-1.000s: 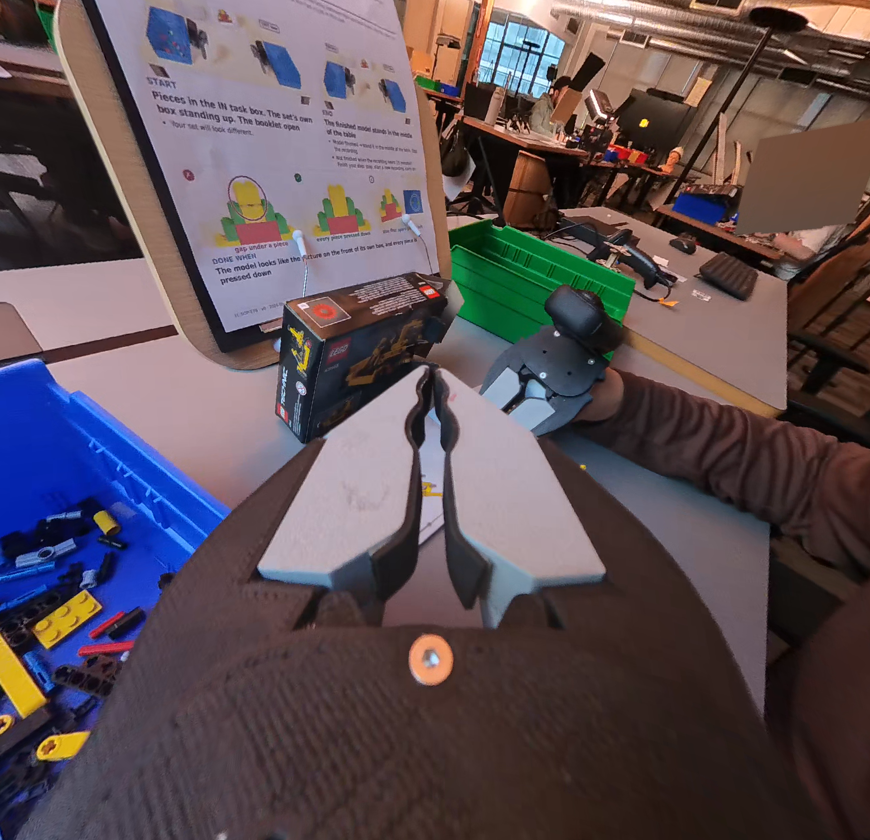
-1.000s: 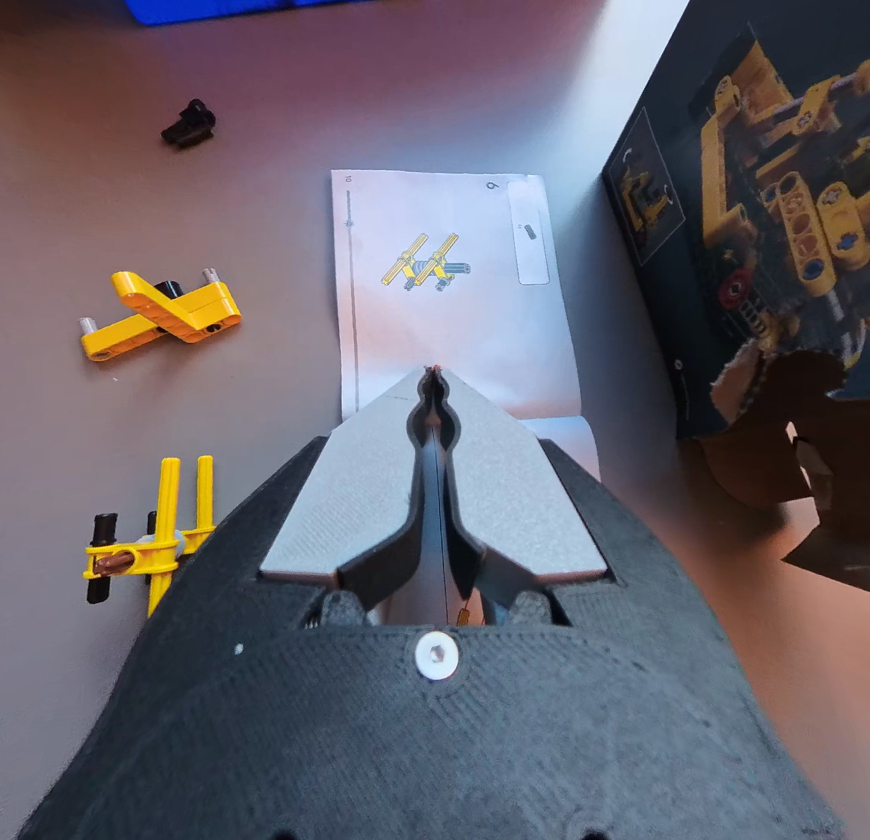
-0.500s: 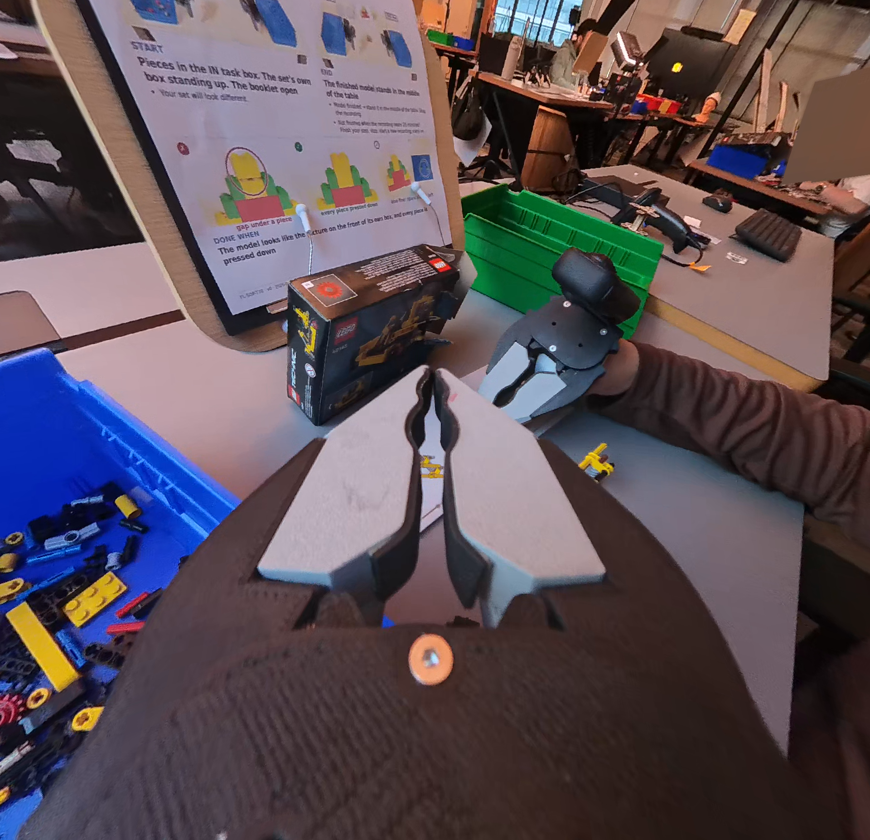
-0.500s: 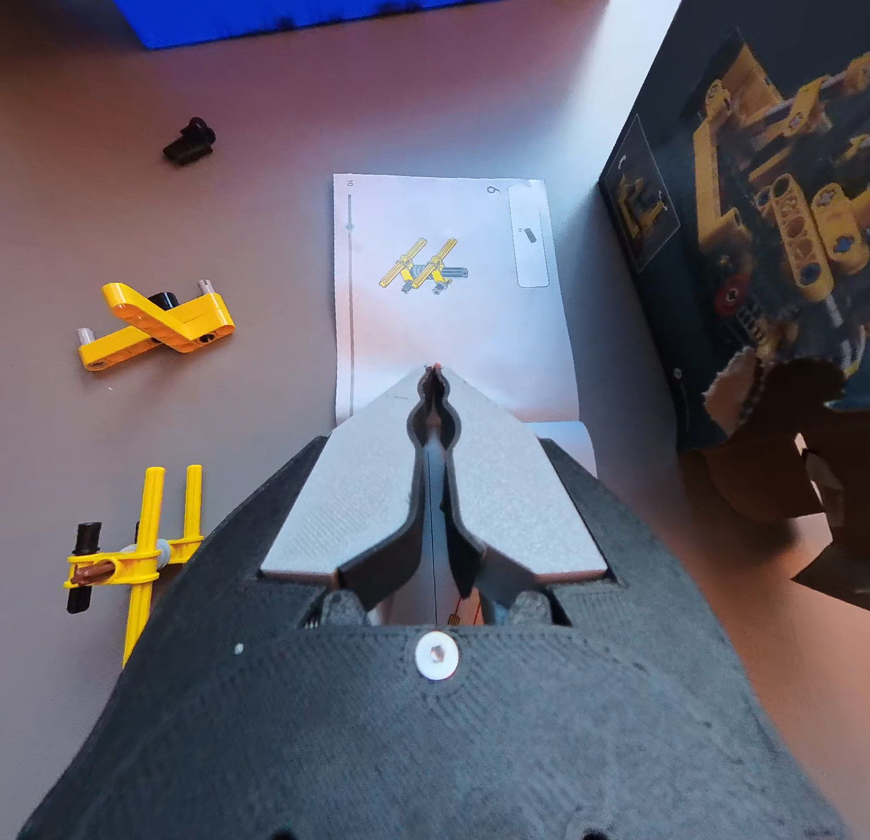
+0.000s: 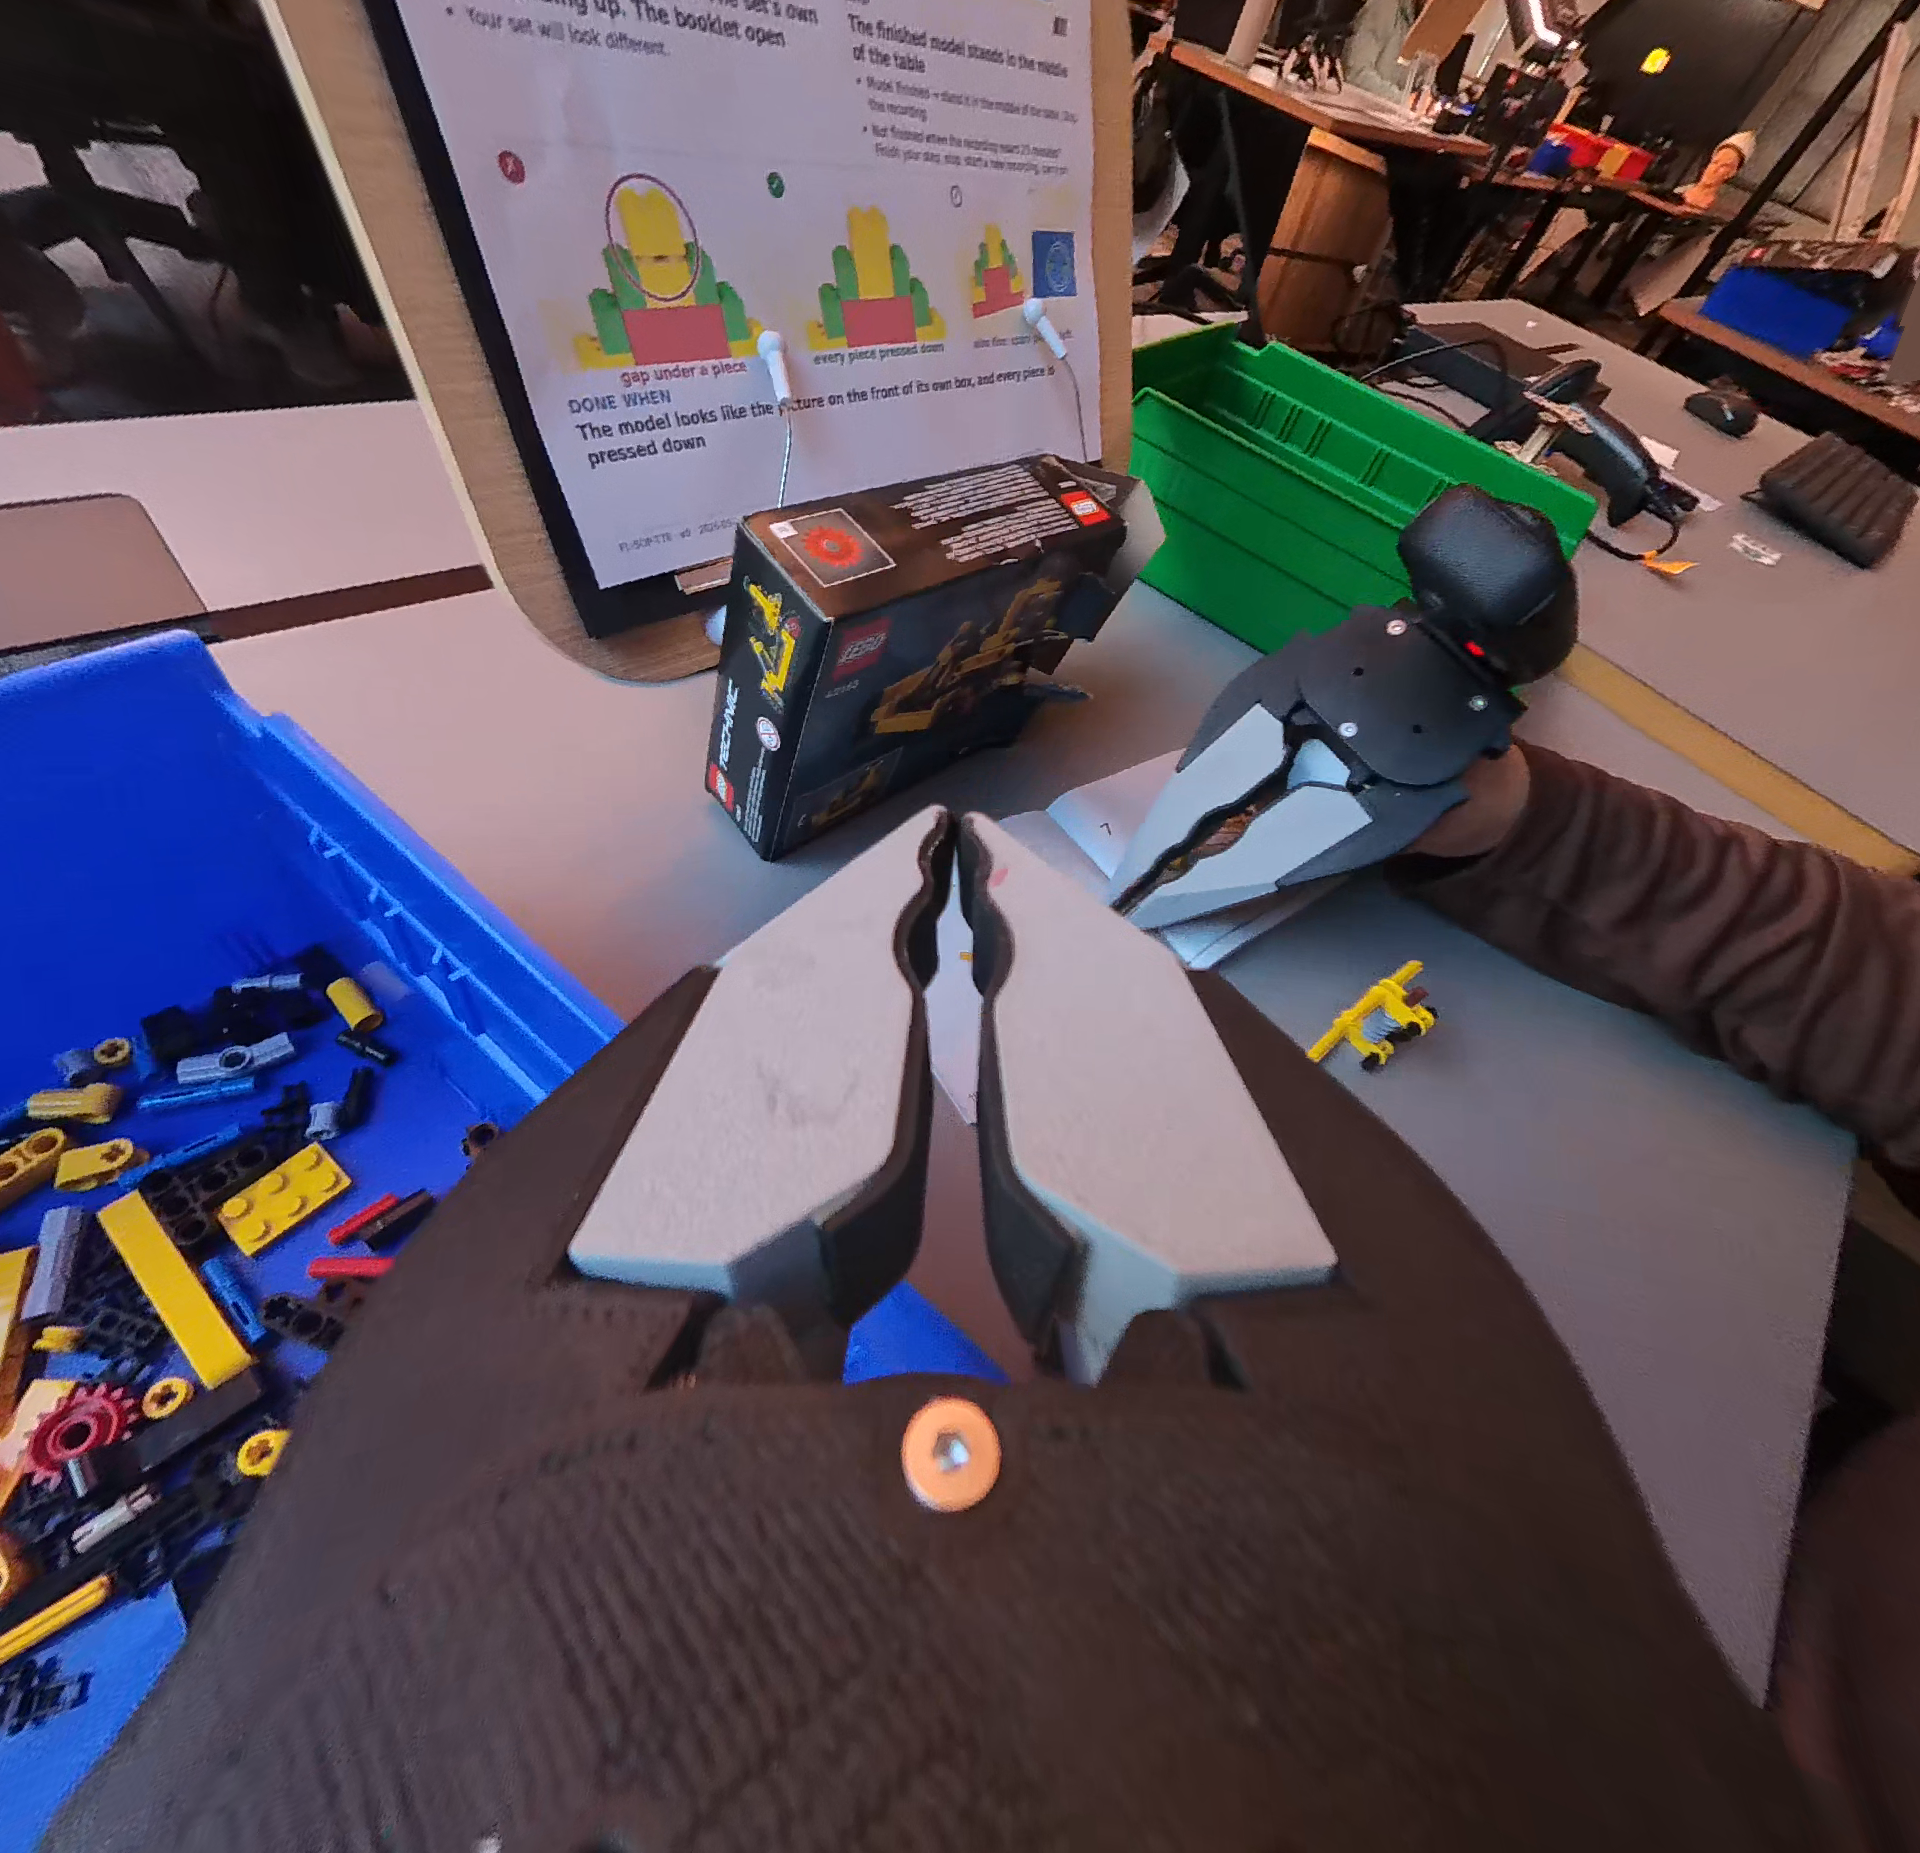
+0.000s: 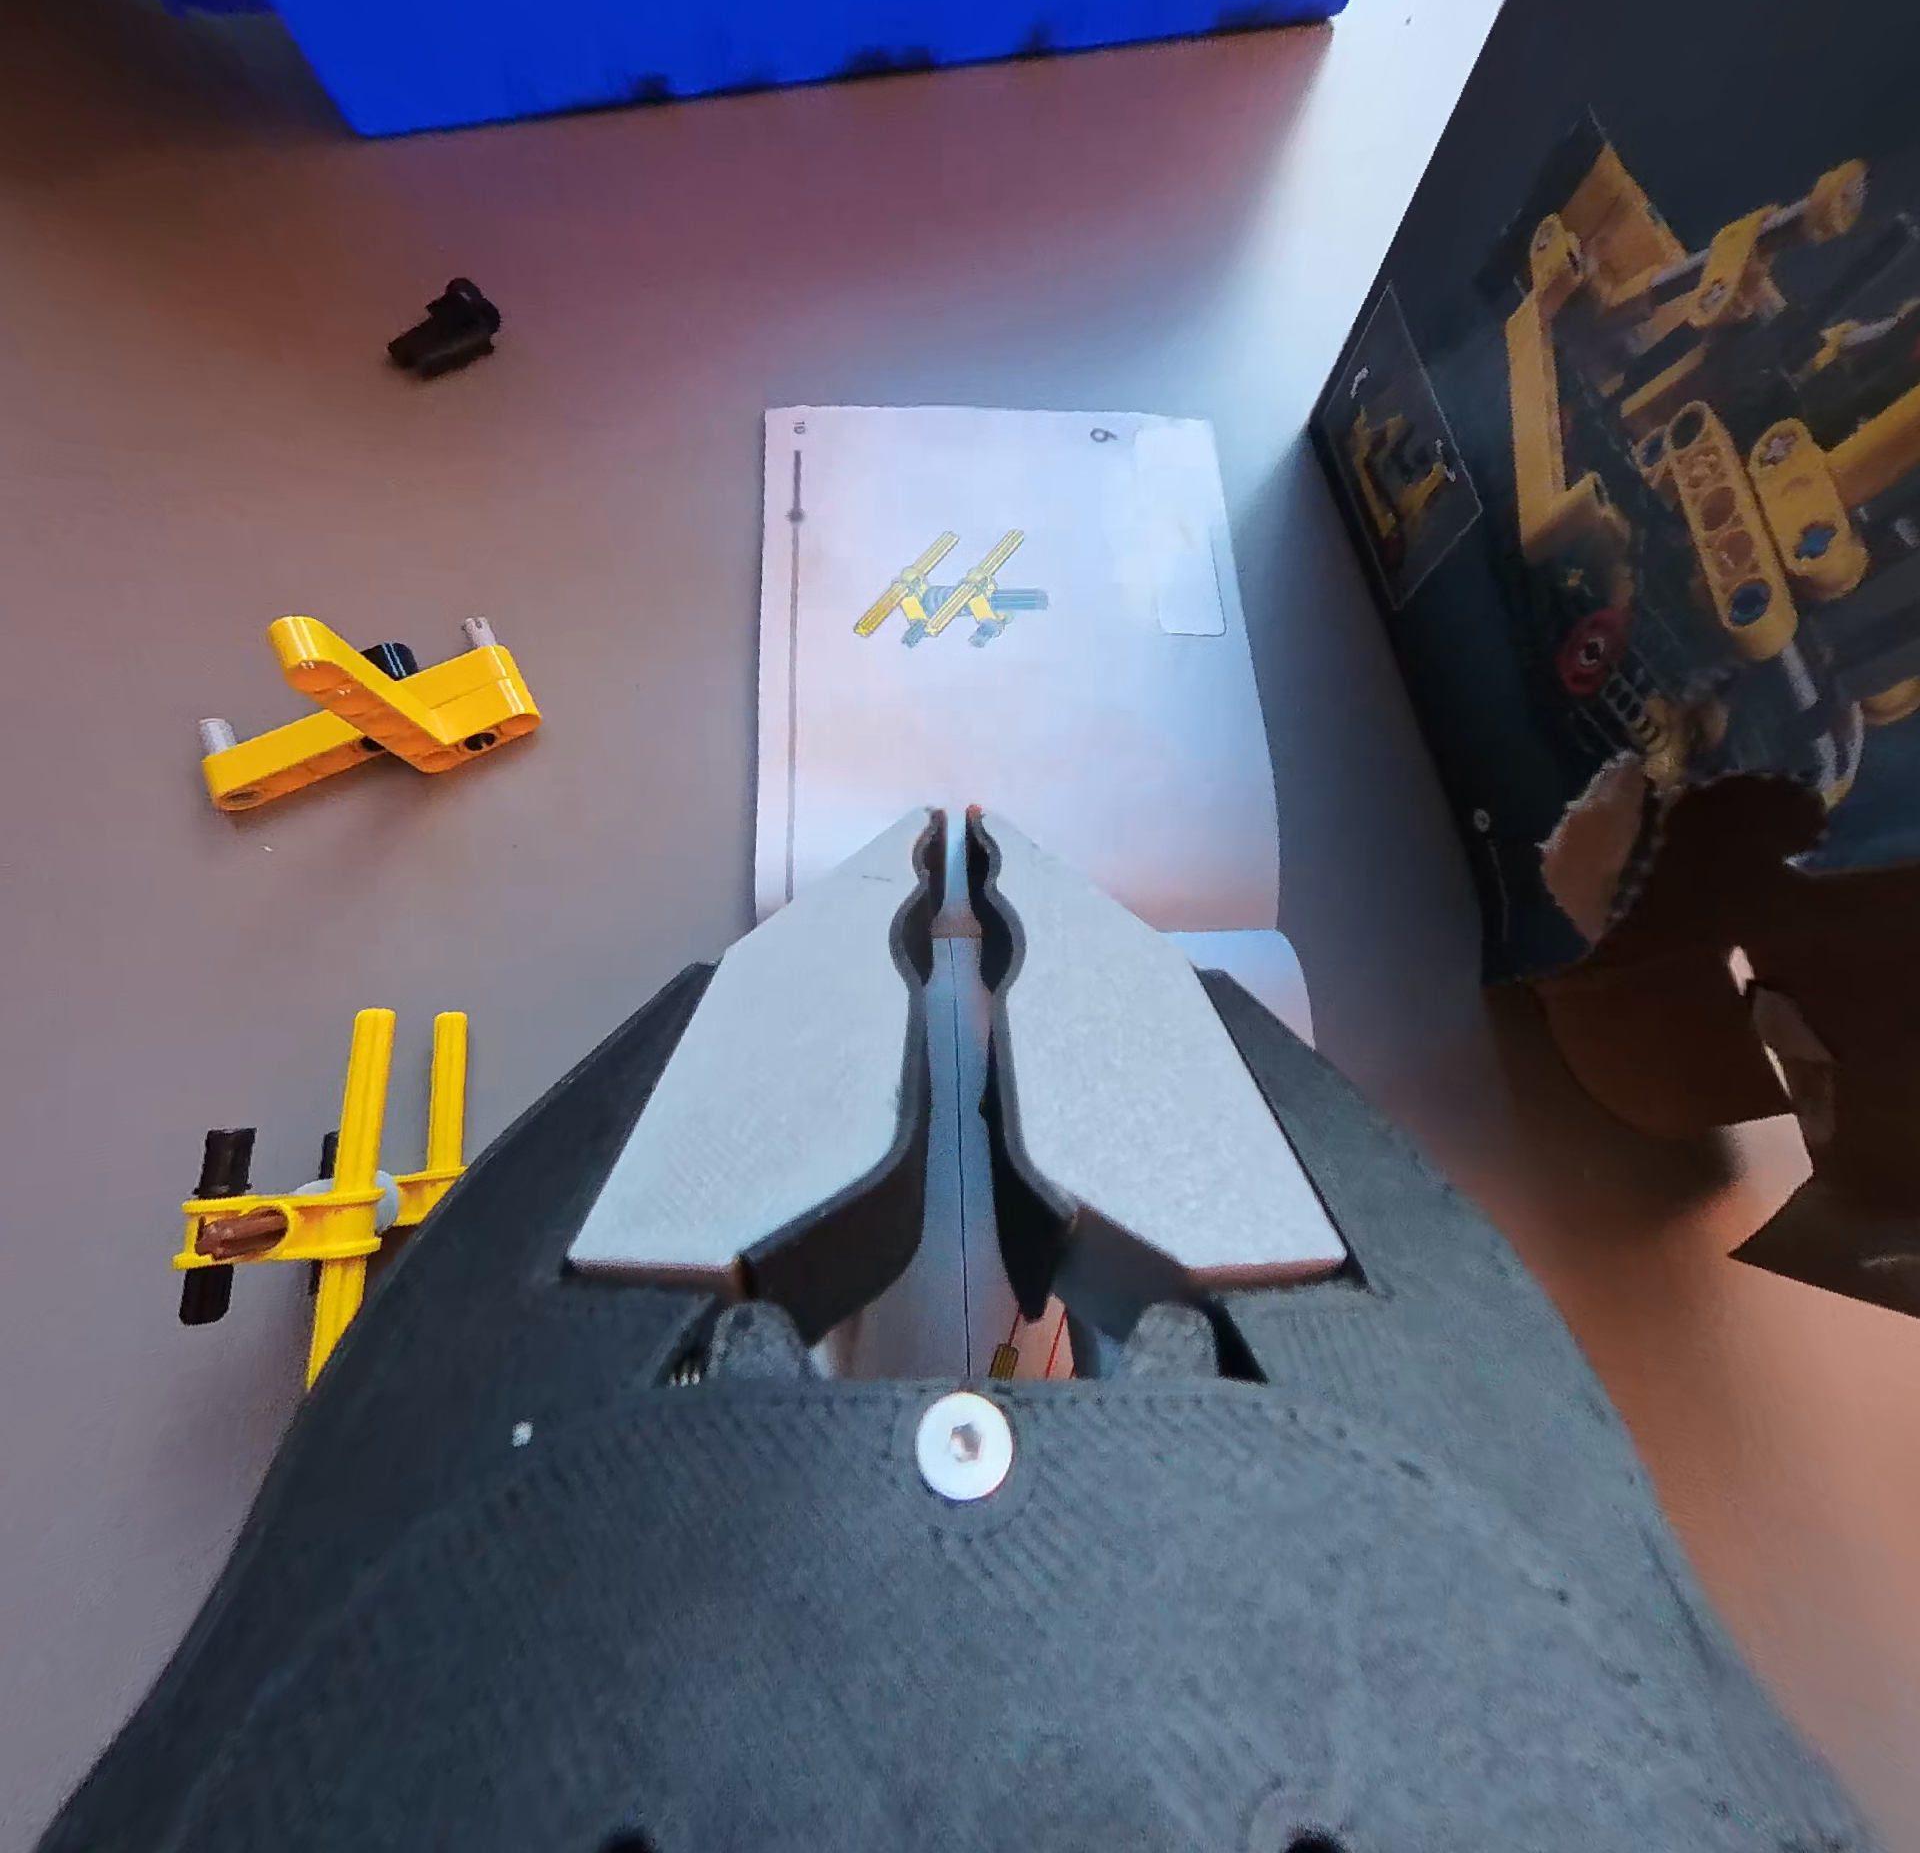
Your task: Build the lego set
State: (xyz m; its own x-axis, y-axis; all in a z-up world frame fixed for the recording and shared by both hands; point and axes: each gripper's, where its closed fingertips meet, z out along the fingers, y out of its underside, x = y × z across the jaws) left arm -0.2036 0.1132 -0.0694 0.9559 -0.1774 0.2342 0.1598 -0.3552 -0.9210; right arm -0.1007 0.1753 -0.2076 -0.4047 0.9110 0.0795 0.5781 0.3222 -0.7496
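Observation:
My left gripper [image 5: 954, 837] is shut and empty, held above the table beside the blue bin [image 5: 208, 847] of loose Lego pieces. My right gripper [image 6: 954, 816] hovers over the open instruction booklet [image 6: 997, 660], its jaws a narrow crack apart with nothing between them; it also shows in the left wrist view [image 5: 1122, 899]. A yellow crossed-beam assembly [image 6: 374, 712] and a small black piece [image 6: 447, 328] lie left of the booklet. A yellow axle assembly with black pins [image 6: 332, 1180] lies near my right gripper's left side and shows in the left wrist view [image 5: 1371, 1024].
The black Lego set box [image 5: 904, 640] stands behind the booklet, right of it in the right wrist view [image 6: 1662, 556]. An instruction board [image 5: 727, 193] stands behind the box. A green bin [image 5: 1299, 473] sits at the back right. A person's sleeve [image 5: 1714, 951] reaches in from the right. Spacing between my two grippers at the tips: around 20 cm.
My left gripper has drawn back and tilted down, so more of the blue bin shows. My right gripper's jaws, shut before, have parted slightly and it has shifted a little over the booklet.

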